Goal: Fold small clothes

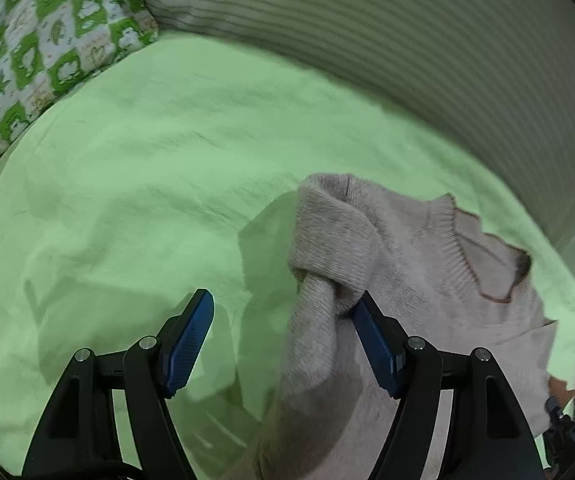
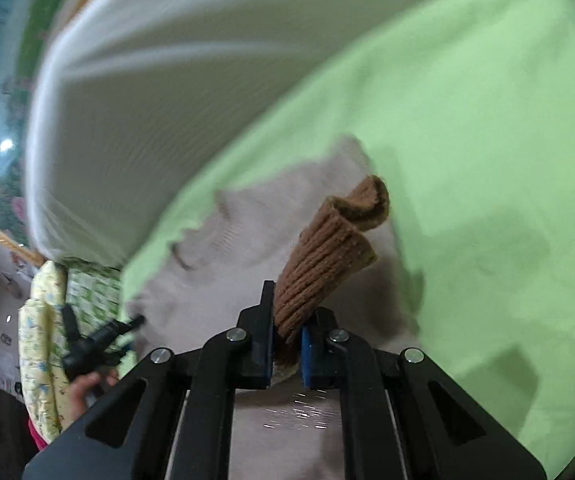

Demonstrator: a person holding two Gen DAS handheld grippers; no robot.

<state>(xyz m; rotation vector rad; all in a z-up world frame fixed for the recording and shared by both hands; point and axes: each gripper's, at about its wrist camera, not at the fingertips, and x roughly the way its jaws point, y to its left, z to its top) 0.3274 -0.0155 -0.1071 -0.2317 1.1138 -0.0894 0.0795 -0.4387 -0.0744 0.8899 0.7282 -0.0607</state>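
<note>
Soft even light, motion blur, fisheye edges

A light green sheet covered the bed; a beige knit sweater lay on its near right part.

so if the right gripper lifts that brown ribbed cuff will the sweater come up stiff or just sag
Probably sag: the brown ribbed cuff already curls over above the right gripper. The beige sweater lies bunched and creased, so it is likely floppy and light. The fuzzy knit should not slip easily.
</note>
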